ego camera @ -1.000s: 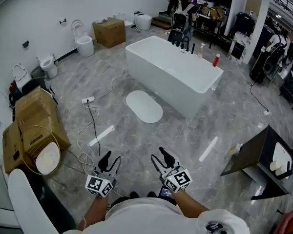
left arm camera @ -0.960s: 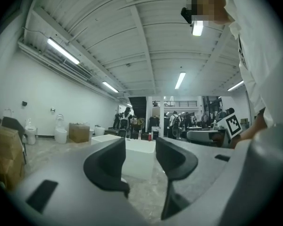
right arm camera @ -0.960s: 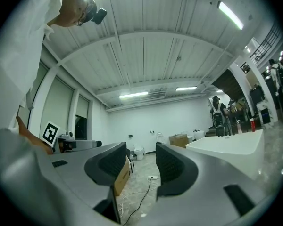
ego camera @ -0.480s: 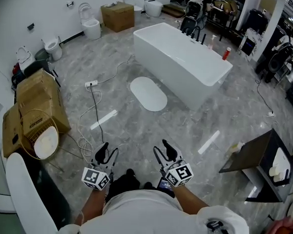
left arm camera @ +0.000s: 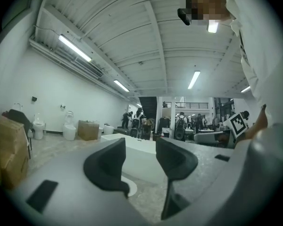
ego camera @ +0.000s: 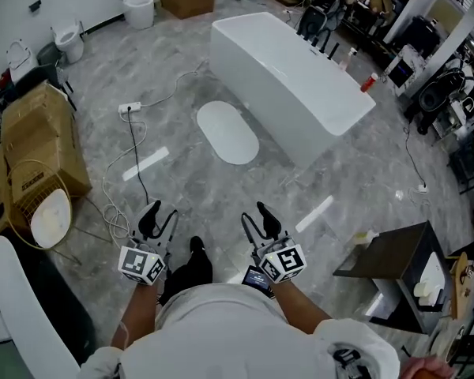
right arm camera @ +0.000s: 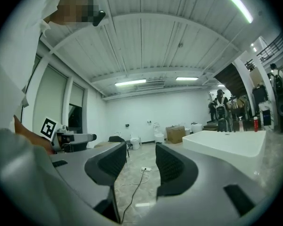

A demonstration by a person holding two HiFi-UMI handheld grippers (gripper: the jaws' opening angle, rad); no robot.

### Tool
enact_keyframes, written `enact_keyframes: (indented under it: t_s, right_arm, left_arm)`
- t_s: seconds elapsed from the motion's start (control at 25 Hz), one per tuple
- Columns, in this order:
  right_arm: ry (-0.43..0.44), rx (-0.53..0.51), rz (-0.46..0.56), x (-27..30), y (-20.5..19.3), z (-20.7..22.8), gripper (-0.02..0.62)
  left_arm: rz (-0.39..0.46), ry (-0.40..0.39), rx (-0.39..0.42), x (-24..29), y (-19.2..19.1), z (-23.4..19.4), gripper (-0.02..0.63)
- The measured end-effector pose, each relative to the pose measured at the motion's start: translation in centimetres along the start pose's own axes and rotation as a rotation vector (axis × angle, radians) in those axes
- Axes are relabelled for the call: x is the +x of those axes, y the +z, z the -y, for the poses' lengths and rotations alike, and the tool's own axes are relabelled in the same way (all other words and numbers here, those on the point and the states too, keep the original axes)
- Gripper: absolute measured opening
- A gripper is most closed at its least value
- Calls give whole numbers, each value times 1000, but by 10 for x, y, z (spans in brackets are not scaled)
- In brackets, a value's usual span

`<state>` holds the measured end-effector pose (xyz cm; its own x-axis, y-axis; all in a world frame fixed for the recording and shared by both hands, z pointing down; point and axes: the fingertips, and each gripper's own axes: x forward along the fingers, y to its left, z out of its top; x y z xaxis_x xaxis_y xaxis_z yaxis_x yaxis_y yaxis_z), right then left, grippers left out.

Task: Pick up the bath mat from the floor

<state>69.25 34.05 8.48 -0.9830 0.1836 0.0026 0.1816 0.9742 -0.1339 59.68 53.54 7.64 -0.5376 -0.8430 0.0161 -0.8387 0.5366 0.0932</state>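
**On the grey floor by the tub: an oval mat, both grippers empty**

Down on the marbled grey floor (ego camera: 182, 188), glossy enough to mirror the ceiling lights, the bath mat (ego camera: 227, 133) lies flat. It is a white, smooth-edged oval just beside the long side of a white rectangular bathtub (ego camera: 288, 73), well apart from both grippers. The left gripper (ego camera: 159, 216) and right gripper (ego camera: 254, 218) are held level in front of the person, each bearing a marker cube. Their dark, curved fingers stand moderately apart with nothing between the pads.

Left of the mat, a white power strip (ego camera: 128, 109) trails a thin cable over the tiles. Cardboard boxes (ego camera: 39, 144) stand farther left and a dark bench (ego camera: 387, 255) at the right.

The left gripper view frames the tub's side and a sliver of the mat's edge between its fingers (left arm camera: 108, 168). The right gripper view shows instead the power strip and cable between its ribbed fingers (right arm camera: 177, 166), with toilets (right arm camera: 159, 136) along the far wall.
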Motion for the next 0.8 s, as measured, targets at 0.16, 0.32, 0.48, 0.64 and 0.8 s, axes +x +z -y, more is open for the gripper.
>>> enact_keyframes:
  t_s: [0.16,0.32,0.48,0.64,0.8]
  right_arm:
    - [26,-13,-12,73,10,10,210]
    - [55,-36,-22,135,20,21,211]
    - [58,-75,-31,186,31,30,212]
    - [30,-98,-31,220,40,53,212]
    - [12,-83,-20,245,37,79,212]
  left_arm:
    - [3,-2,-33,41,4,-51,204]
    - [6,-9,-31,71,8,-91,204]
    - [4,8,-49,95,11,-139,204]
    - [-5,28,-59,114,11,-178,204]
    - [-2,47,-57,138,10,-205,204]
